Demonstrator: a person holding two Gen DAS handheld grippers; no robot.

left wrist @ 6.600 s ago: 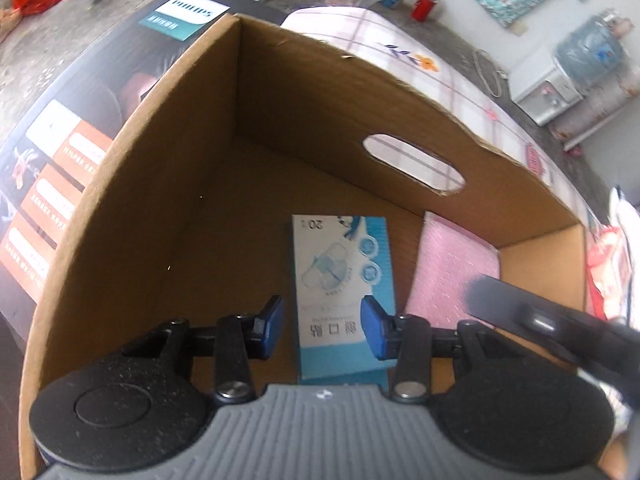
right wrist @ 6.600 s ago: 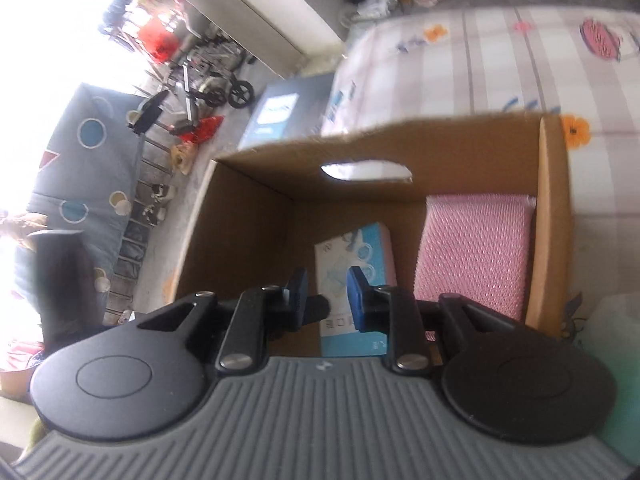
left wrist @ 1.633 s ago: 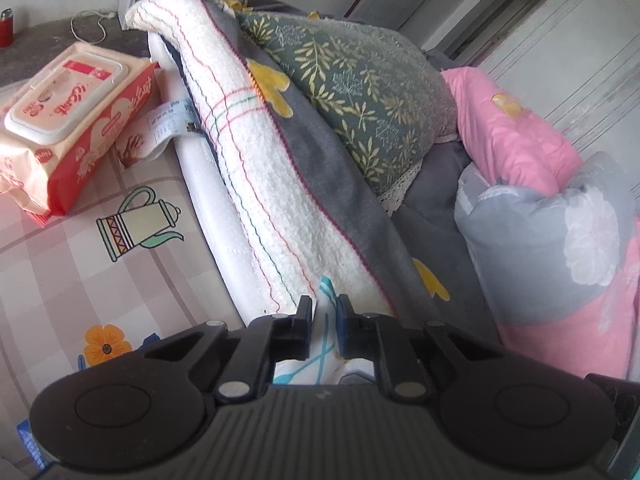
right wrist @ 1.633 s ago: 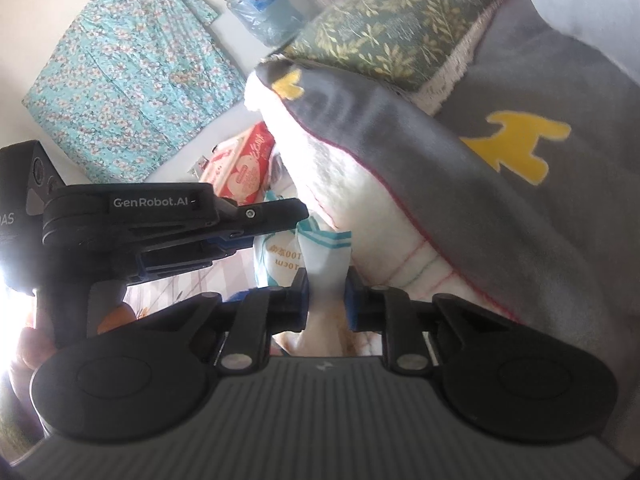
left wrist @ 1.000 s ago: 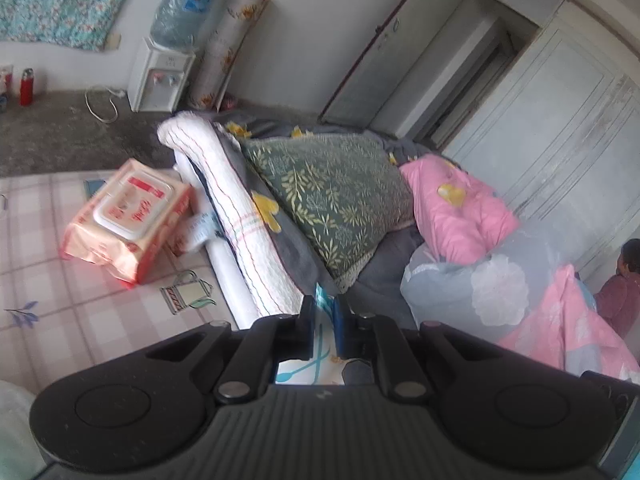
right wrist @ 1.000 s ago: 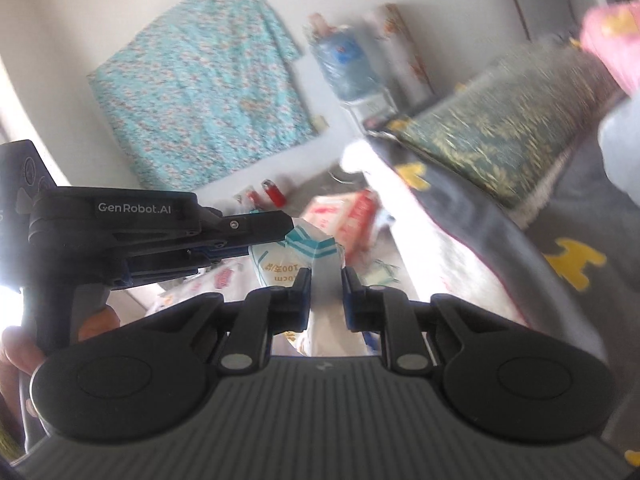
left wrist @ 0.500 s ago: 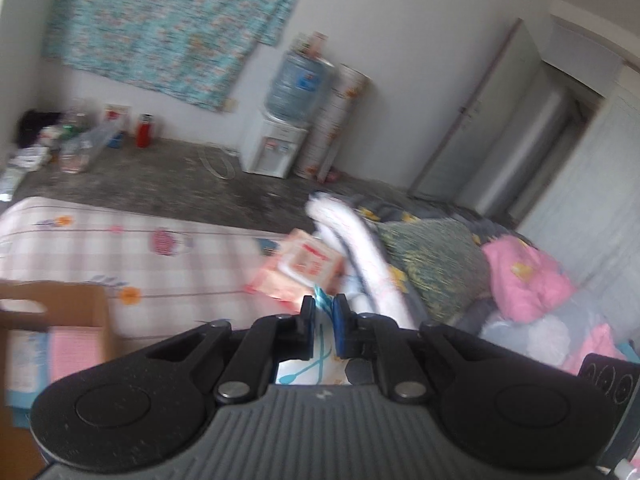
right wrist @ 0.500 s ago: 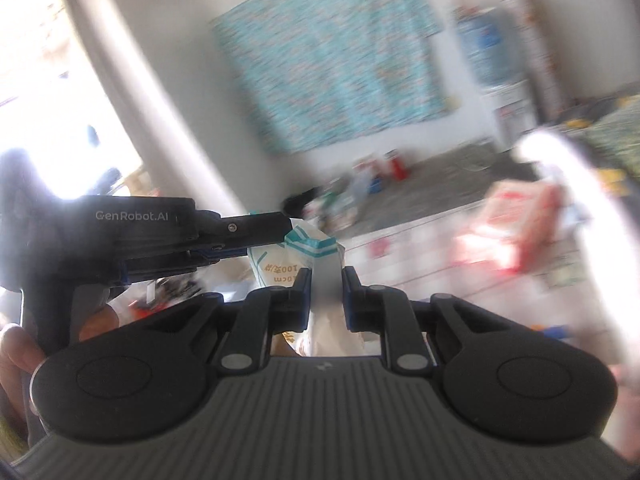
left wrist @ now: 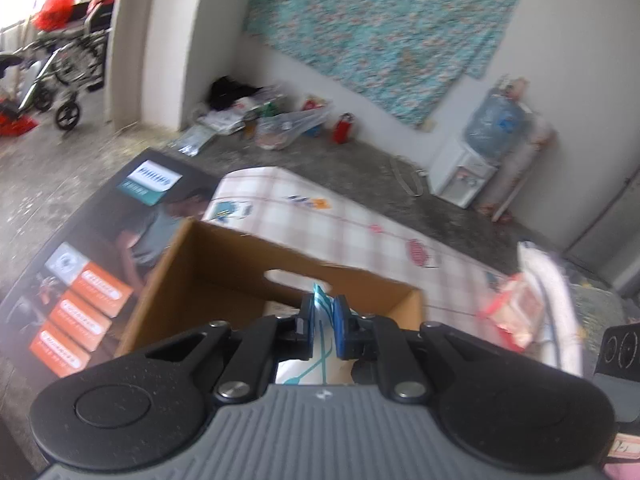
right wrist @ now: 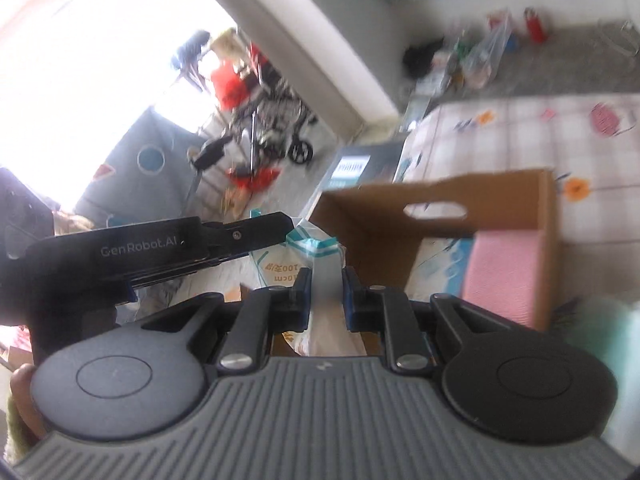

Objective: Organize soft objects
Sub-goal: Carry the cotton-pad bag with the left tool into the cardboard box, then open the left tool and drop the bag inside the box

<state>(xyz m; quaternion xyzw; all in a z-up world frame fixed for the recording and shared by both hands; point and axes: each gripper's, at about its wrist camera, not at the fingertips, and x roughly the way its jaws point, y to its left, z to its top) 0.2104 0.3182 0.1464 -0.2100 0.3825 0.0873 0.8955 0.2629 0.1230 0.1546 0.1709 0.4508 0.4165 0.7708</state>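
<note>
Both grippers clamped on same white-teal packet (right wrist: 316, 256): left gripper (left wrist: 324, 326) pinching one edge, right gripper (right wrist: 325, 294) another. Open carton (right wrist: 500, 200) just ahead of right gripper, below packet; pink pack (right wrist: 504, 276) and blue pack (right wrist: 440, 264) inside.

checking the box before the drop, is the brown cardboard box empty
No, a pink textured pack and a light blue packet already lie inside the brown cardboard box.

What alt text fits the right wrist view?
The right gripper is shut on a white plastic package, also pinched by the left gripper, above an open cardboard box holding a pink pack.
</note>
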